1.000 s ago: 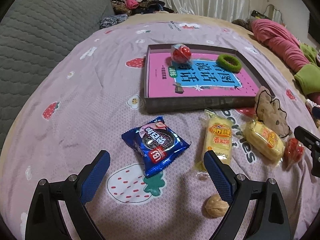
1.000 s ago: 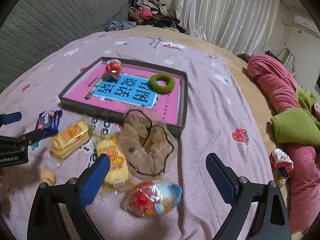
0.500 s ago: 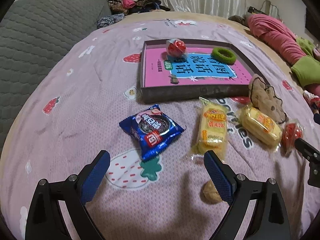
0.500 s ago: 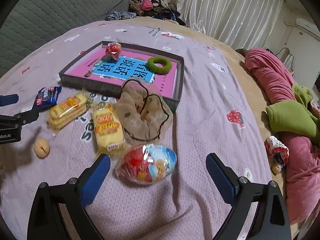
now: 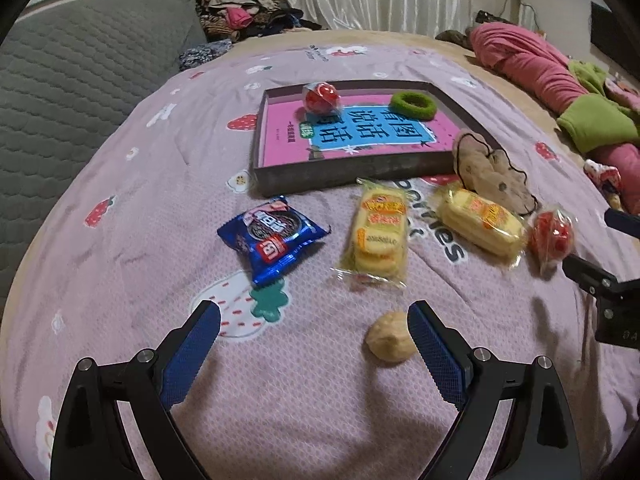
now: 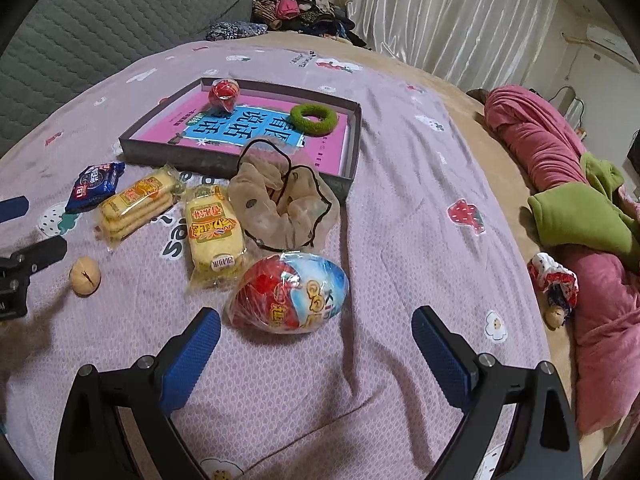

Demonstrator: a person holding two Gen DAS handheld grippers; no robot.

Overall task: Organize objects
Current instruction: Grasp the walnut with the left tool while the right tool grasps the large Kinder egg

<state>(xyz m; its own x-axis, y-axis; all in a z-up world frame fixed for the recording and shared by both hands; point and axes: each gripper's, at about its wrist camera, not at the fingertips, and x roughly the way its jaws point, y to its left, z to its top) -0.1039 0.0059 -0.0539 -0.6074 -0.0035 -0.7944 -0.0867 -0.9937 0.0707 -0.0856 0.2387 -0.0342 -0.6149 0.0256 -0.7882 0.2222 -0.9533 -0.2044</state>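
- We count two grippers, each with black arms and blue ribbed pads: the left gripper (image 5: 314, 338) and the right gripper (image 6: 316, 336), both with jaws spread wide and gripping nothing.
- One shallow grey cardboard box (image 5: 344, 170) lies on the pink strawberry-print bedspread (image 5: 132, 264), with a pink and blue book cover (image 5: 360, 130) flat inside it.
- Inside the box we see two things: one small red ball in clear wrap (image 5: 322, 98) at the far rim and one fuzzy green hair ring (image 5: 413, 105) near the far right corner.
- Two yellow biscuit packs in clear wrap lie side by side in front of the box: one (image 5: 378, 236) pointing toward the box, the other (image 5: 480, 222) angled to its right.
- One blue glossy cookie packet (image 5: 272, 238) lies left of the biscuit packs, slightly crumpled, apart from them.
- One beige walnut-like nut (image 5: 390, 340) sits just beside the left gripper's right pad, inside the open jaws; we cannot tell whether they touch.
- One large red and blue foil-wrapped egg (image 6: 288, 294) lies on its side just ahead of the right gripper, nearer its left pad, not touching.
- One beige dotted fabric scrunchie with black edging (image 6: 280, 204) leans against the box's near right corner.
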